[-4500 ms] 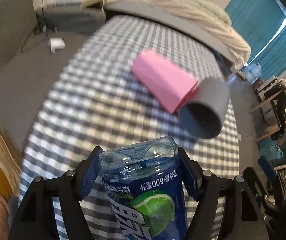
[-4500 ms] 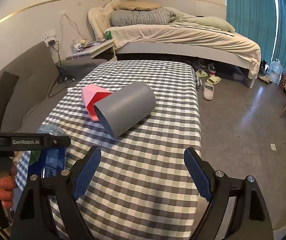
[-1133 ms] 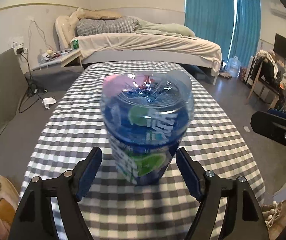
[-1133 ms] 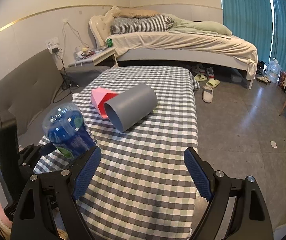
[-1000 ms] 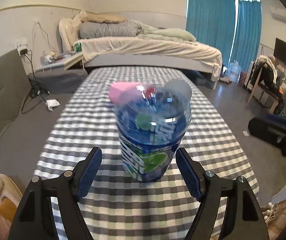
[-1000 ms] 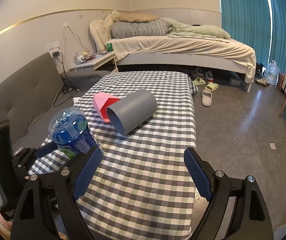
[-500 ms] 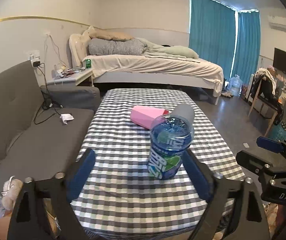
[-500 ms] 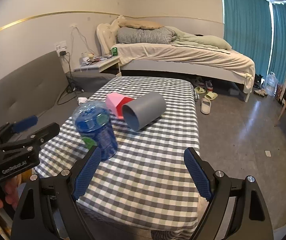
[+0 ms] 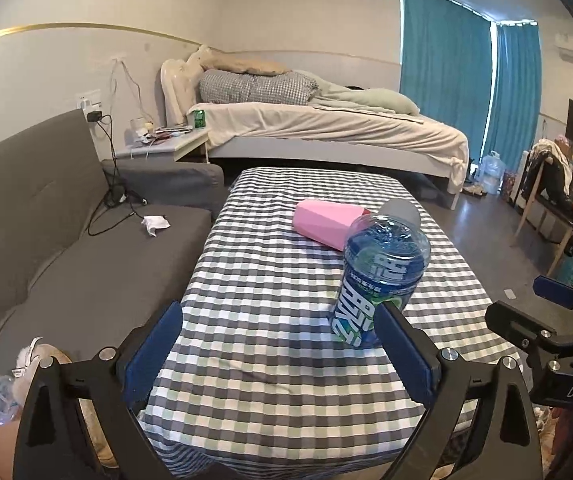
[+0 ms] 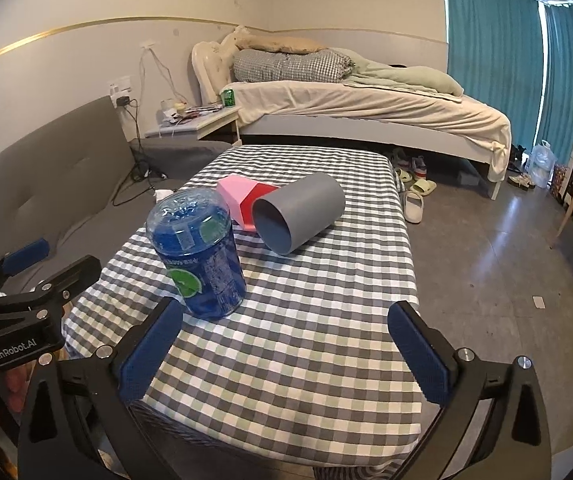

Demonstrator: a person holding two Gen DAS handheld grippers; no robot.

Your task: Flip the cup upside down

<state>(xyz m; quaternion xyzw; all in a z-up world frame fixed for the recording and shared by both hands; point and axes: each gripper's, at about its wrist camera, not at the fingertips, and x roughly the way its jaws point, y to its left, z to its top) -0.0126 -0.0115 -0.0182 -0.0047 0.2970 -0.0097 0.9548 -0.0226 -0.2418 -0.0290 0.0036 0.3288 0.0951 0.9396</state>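
Note:
A clear blue cup (image 9: 382, 276) with a lime label stands mouth down on the checked table (image 9: 262, 296), near its front. My left gripper (image 9: 274, 332) is open and sits back from the table's front edge, with the cup ahead of its right finger and apart from it. The right wrist view shows the same cup (image 10: 198, 256) just beyond the left finger of my right gripper (image 10: 286, 328), which is open and holds nothing. Behind the blue cup, a pink cup (image 10: 232, 194) and a grey cup (image 10: 300, 212) lie on their sides.
A grey sofa (image 9: 46, 240) runs along the table's left side. A bed (image 9: 326, 128) and a nightstand (image 9: 166, 146) stand behind the table. Slippers (image 10: 414, 200) lie on the floor to the right, and a chair (image 9: 546, 184) stands farther right.
The left gripper turned the blue cup over, set it mouth down on the table, let go and drew back. The right gripper also backed away a little.

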